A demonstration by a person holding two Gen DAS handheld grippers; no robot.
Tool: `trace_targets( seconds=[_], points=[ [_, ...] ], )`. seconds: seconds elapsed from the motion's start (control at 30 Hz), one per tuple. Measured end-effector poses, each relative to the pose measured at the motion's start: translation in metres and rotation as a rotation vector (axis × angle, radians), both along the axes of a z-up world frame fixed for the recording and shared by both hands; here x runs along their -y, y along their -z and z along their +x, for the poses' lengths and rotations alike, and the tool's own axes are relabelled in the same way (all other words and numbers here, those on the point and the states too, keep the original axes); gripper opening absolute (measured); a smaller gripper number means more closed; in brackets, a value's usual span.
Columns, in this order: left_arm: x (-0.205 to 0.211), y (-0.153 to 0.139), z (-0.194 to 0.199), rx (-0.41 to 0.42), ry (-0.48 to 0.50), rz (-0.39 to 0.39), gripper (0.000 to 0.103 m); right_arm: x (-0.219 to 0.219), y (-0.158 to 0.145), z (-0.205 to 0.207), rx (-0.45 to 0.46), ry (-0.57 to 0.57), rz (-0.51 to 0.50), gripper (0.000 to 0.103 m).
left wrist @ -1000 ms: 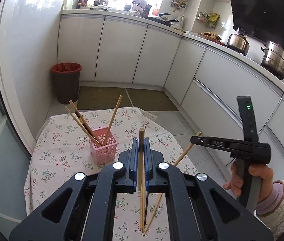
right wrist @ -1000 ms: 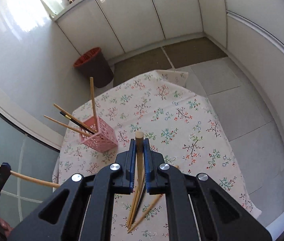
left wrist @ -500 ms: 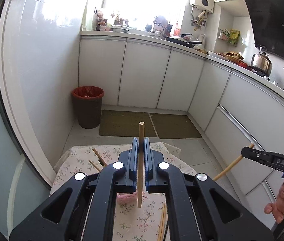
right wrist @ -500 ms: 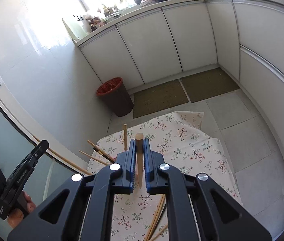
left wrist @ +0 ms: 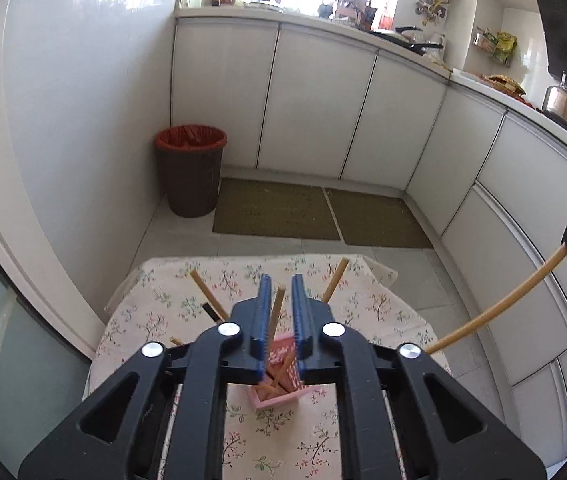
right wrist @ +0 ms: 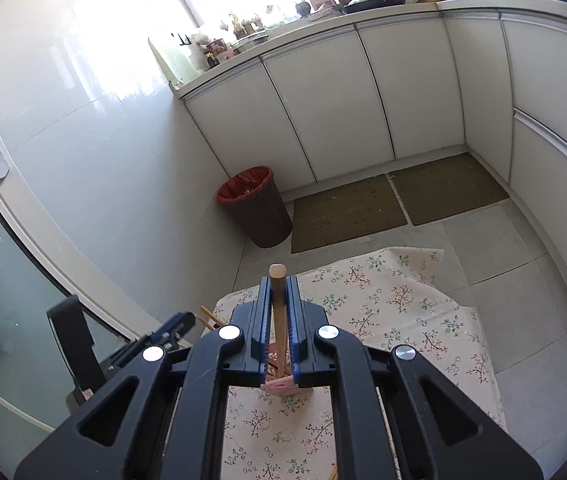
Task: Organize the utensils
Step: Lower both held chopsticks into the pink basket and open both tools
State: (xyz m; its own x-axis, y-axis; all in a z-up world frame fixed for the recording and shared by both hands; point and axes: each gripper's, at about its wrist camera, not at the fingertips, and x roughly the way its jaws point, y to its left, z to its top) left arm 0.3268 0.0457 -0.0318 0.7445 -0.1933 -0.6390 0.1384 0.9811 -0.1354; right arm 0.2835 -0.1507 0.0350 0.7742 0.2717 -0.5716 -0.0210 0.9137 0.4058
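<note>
A pink mesh basket [left wrist: 281, 394] stands on the floral tablecloth [left wrist: 155, 300] and holds several wooden chopsticks [left wrist: 207, 296]. My left gripper [left wrist: 281, 292] hovers right above it with its jaws parted; a chopstick [left wrist: 277, 308] stands loose between them, its lower end in the basket. My right gripper [right wrist: 278, 288] is shut on a chopstick [right wrist: 278, 312] held upright, its lower tip over the basket [right wrist: 281, 386]. That gripper and its chopstick [left wrist: 495, 308] also show at the right of the left wrist view.
A brown bin with a red liner [left wrist: 190, 170] stands on the floor beyond the table by white cabinets [left wrist: 315, 100]. Two green mats [left wrist: 275, 210] lie on the floor. The left gripper [right wrist: 163, 338] shows at the left of the right wrist view. Loose chopstick tips [right wrist: 333, 474] lie on the cloth.
My left gripper has opened and its chopstick now stands in the basket. Both grippers have moved over the basket. The right gripper still holds its chopstick.
</note>
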Motion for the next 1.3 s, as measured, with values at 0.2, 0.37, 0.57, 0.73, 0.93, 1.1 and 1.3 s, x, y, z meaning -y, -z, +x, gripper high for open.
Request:
trace_targets(
  seconds=[0.2,0.37,0.57,0.73,0.93,1.1,1.3],
  points=[
    [-0.025,-0.016,-0.026,0.080,-0.060,-0.053,0.038,-0.022,0.010,0.018,0.027,-0.018,-0.031,0.008],
    [-0.043,-0.047,-0.053,0.167,-0.090,-0.101,0.047,-0.036,0.023,0.032,0.016,-0.027,-0.059,0.008],
    [-0.050,-0.055,-0.063,0.184,-0.090,-0.101,0.048,-0.049,0.055,0.046,-0.007,-0.025,-0.097,0.008],
    [-0.053,-0.049,-0.059,0.156,-0.099,-0.086,0.051,-0.058,0.076,0.053,-0.031,-0.031,-0.118,0.018],
    [-0.048,-0.050,-0.063,0.161,-0.109,-0.044,0.058,-0.050,0.056,0.037,0.012,-0.002,-0.114,0.030],
    [-0.037,-0.054,-0.073,0.176,-0.102,-0.023,0.066,-0.038,0.043,0.016,0.030,0.040,-0.133,0.036],
    [-0.025,-0.052,-0.090,0.172,-0.099,-0.007,0.078,-0.021,0.043,-0.017,0.037,0.106,-0.136,0.060]
  ],
)
